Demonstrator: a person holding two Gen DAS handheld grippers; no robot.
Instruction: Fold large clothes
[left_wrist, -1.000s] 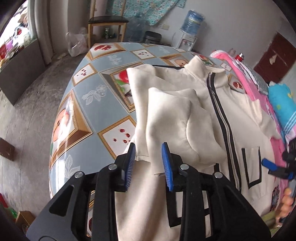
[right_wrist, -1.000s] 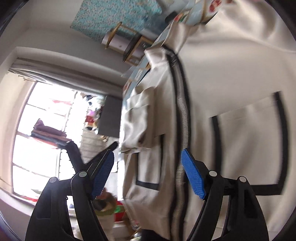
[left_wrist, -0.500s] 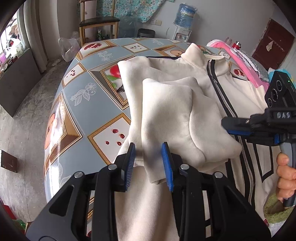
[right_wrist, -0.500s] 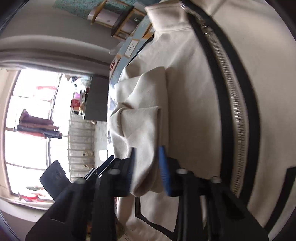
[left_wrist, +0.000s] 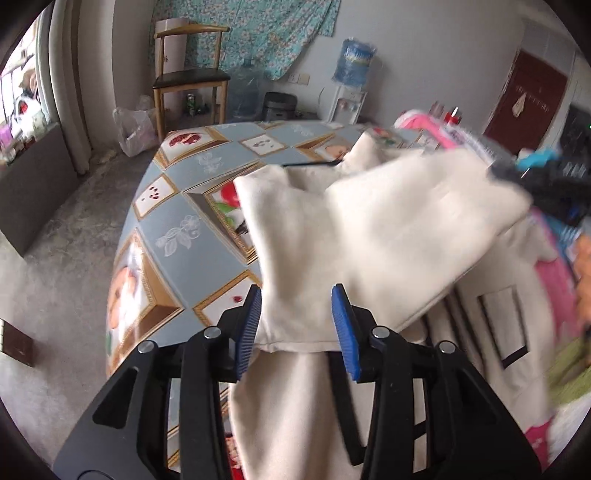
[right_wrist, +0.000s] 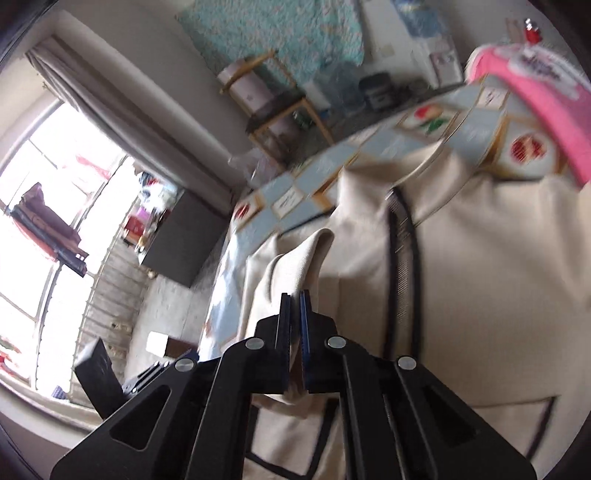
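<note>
A cream zip-up jacket (right_wrist: 480, 280) with black trim lies front-up on the patterned table (left_wrist: 192, 229). Its folded sleeve (left_wrist: 388, 229) is lifted off the jacket body and stretches to the right. My right gripper (right_wrist: 294, 306) is shut on the sleeve's end (right_wrist: 310, 258); it shows blurred at the far right of the left wrist view (left_wrist: 546, 177). My left gripper (left_wrist: 295, 317) is open, its blue pads either side of the sleeve's near edge, not clamping it.
A pink bundle (right_wrist: 535, 96) lies at the table's far right edge. A wooden chair (left_wrist: 188, 77), water bottles (left_wrist: 354, 59) and a plastic bag (left_wrist: 133, 129) stand beyond the table. The floor drops away left of the table.
My right gripper closed on the folded sleeve and lifted it up and to the right. My left gripper stayed open near the sleeve's near edge.
</note>
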